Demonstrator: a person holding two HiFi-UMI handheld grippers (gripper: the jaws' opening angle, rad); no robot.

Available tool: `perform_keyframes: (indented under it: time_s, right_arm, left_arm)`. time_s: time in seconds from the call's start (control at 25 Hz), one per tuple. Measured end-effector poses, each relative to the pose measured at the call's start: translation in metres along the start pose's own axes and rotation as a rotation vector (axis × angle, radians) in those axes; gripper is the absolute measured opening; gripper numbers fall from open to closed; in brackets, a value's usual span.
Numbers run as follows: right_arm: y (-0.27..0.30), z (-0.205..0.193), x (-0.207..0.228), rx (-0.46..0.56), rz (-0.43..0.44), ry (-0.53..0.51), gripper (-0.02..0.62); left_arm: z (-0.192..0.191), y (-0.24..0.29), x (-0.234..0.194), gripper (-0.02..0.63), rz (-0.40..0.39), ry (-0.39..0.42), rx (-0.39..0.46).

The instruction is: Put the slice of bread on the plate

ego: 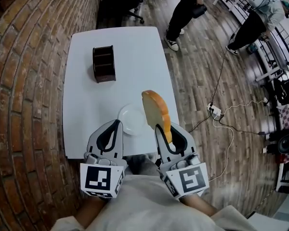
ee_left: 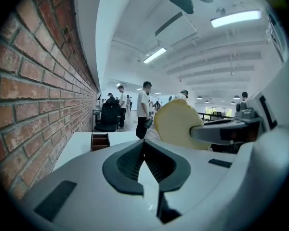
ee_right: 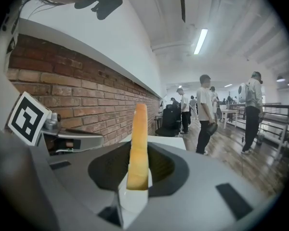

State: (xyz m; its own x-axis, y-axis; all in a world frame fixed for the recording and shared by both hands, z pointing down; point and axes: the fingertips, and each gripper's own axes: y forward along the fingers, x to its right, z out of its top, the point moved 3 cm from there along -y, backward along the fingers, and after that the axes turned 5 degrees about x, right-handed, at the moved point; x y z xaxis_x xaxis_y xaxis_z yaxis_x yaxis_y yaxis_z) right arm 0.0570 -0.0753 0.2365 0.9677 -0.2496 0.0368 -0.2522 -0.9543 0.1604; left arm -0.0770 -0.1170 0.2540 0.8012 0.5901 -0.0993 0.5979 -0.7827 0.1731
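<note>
Right gripper [ee_right: 137, 174] jaws clamped on the golden-crusted slice of bread [ego: 156, 110]; slice held upright on edge, aloft, in the head view at the right rim of the round white plate [ego: 125, 121]; plate resting on the white rectangular table [ego: 120, 44]; left gripper [ee_left: 144, 150] jaws pressed together, holding nothing.

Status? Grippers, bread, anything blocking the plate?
Right gripper shut on slice of bread, held on edge. Left gripper shut, empty. Plate shows bare, bread not yet down. Brown box farther back, no obstruction.
</note>
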Motion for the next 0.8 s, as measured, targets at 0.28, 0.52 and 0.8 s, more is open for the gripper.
perform_keyframes:
  time_s: [0.28, 0.52, 0.8]
  right_arm:
    - [0.007, -0.006, 0.006, -0.009, 0.061, -0.015, 0.091]
    - [0.024, -0.027, 0.014, -0.030, 0.093, -0.008, 0.091]
    - [0.047, -0.056, 0.019, -0.058, 0.112, 0.008, 0.091]
  left_arm:
    - [-0.005, 0.006, 0.002, 0.009, 0.024, 0.007, -0.009]
    - [-0.024, 0.020, -0.001, 0.009, 0.030, 0.005, -0.048]
    - [-0.044, 0.026, -0.008, 0.009, 0.038, 0.031, -0.073]
